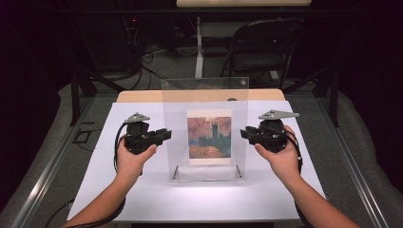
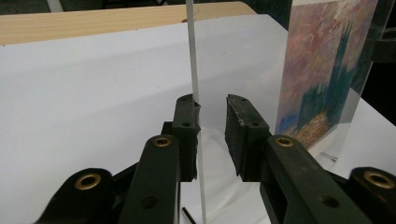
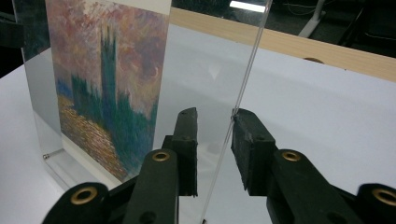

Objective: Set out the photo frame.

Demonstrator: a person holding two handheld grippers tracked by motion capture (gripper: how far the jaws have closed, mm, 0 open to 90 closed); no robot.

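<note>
Left gripper [image 1: 166, 135] and right gripper [image 1: 243, 132] straddle the acrylic frame [image 1: 205, 95] mid-tabletop. Jaws open, unclamped; lifting remains.

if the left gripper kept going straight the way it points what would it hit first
Probably the clear frame: its side edge already stands between the left gripper jaws. Going straight on, the panel would slide deeper, with the painting print farther along.

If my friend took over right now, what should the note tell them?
Left tool: jaws straddle the left edge of the clear panel; one pad touches, the other stands off.
Right tool: the same at the right edge, one pad touching.
The panel stands upright on the white sheet, in front of the painting.
Done: both tools are lined up.
Left: probably squeeze both sides, then move the panel.
</note>
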